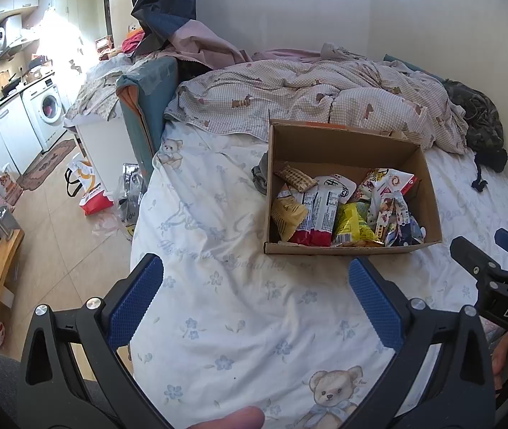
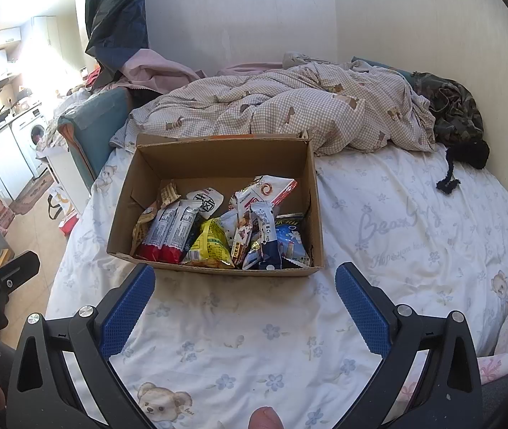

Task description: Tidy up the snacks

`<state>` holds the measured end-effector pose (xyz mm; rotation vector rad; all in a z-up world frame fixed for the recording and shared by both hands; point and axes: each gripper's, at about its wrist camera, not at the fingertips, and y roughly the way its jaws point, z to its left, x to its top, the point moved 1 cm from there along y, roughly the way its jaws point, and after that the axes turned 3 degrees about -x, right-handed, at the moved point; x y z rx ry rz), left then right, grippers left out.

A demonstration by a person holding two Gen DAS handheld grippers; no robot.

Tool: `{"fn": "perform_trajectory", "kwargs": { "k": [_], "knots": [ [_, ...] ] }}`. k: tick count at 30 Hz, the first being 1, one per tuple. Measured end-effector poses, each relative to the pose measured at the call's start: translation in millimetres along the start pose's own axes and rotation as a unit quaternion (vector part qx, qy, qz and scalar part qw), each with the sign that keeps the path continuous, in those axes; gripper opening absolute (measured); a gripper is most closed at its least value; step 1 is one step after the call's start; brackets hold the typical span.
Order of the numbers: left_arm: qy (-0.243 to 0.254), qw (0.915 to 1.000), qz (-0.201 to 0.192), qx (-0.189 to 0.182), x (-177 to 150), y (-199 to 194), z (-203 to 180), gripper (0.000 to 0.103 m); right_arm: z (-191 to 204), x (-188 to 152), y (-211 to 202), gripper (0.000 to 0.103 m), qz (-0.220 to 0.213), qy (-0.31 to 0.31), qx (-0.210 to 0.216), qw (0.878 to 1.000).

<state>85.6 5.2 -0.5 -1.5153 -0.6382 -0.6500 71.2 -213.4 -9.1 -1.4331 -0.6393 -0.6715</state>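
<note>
From the left wrist, the left gripper (image 1: 255, 275) hovers over the bed (image 1: 218, 304) with its blue fingers (image 1: 136, 304) spread wide and holding nothing, the open cardboard box (image 1: 346, 250) of snacks (image 1: 339, 211) resting on the sheet just ahead and to the right. From the right wrist, the right gripper (image 2: 245, 284) likewise has its fingers (image 2: 363, 307) wide apart and empty, close before the box's near wall, while the left gripper's tip shows at the left edge.
</note>
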Motion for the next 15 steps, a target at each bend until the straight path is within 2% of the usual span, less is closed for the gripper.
{"fn": "perform_trajectory", "kwargs": {
  "k": [15],
  "knots": [
    [0.003, 1.0, 0.006, 0.004, -5.9, 3.3, -0.9, 0.102, 0.9, -0.3, -0.2, 0.103, 0.0, 0.0, 0.0, 1.0]
  ]
}}
